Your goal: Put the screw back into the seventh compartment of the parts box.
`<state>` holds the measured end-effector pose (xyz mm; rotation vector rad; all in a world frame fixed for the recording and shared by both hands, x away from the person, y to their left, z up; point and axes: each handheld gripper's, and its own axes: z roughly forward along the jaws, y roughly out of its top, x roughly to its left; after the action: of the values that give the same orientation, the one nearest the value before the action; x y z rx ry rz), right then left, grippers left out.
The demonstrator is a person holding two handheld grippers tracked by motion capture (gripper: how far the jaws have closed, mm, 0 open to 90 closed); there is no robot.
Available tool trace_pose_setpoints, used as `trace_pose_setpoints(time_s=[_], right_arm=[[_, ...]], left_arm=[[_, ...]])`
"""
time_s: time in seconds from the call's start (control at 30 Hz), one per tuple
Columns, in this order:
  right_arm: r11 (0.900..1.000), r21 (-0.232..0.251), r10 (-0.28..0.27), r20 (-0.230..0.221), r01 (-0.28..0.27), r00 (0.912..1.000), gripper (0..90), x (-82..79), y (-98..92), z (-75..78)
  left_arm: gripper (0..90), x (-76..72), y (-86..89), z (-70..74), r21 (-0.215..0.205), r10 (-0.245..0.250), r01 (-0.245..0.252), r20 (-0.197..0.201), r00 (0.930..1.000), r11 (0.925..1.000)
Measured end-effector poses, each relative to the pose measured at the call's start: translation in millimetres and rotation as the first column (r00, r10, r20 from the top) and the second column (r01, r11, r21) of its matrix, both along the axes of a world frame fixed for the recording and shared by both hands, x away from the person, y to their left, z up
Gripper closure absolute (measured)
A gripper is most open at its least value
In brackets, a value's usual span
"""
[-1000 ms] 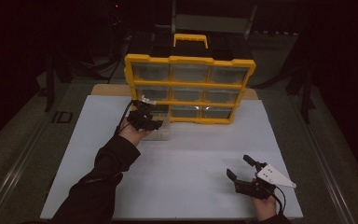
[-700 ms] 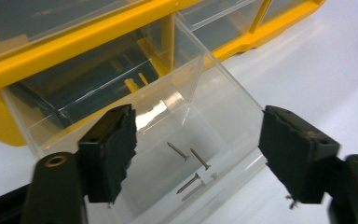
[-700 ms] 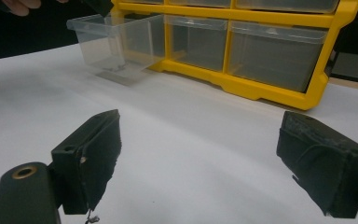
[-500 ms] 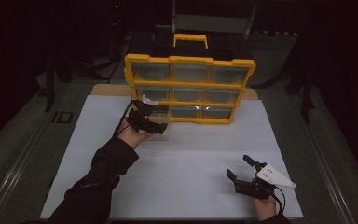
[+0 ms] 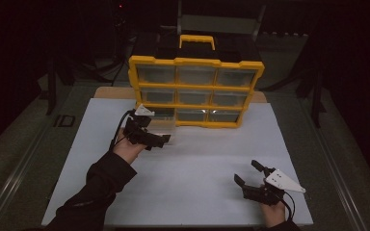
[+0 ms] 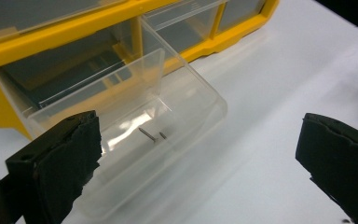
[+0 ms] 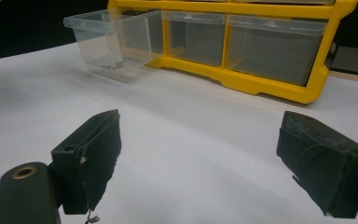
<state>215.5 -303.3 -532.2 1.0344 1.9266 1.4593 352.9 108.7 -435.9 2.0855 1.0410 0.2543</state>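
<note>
Left claw point(image 5: 158, 140) has just been opening, now standing wide with nothing between its jaws, hovering just near of the clear drawer point(image 6: 135, 126). Drawer is sticking out of the bottom-left bay of the yellow organizer point(image 5: 196, 91), two small screws point(image 6: 150, 135) lying inside. Right claw point(image 5: 249, 174) is sitting wide and empty, near-right on the white worktop point(image 5: 197, 159), with open sheet all around it.
</note>
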Motion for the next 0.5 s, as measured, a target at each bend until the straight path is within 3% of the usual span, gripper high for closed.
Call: trace_pose_setpoints(time_s=[0.33,0.5], right_arm=[[1.0,0.0,0.003,0.007,-0.003,1.0,13.9,-0.4,0.1,0.9],[1.0,-0.003,0.001,0.011,-0.001,0.9999,13.9,-1.1,0.4,1.8]], left_arm=[[0.0,-26.8,19.8,-3.7,-0.03,0.011,-0.01,0.049,0.9987,0.9995],[0.0,-38.8,29.6,-5.1,-0.075,-0.017,0.022,0.078,0.9968,0.9969]])
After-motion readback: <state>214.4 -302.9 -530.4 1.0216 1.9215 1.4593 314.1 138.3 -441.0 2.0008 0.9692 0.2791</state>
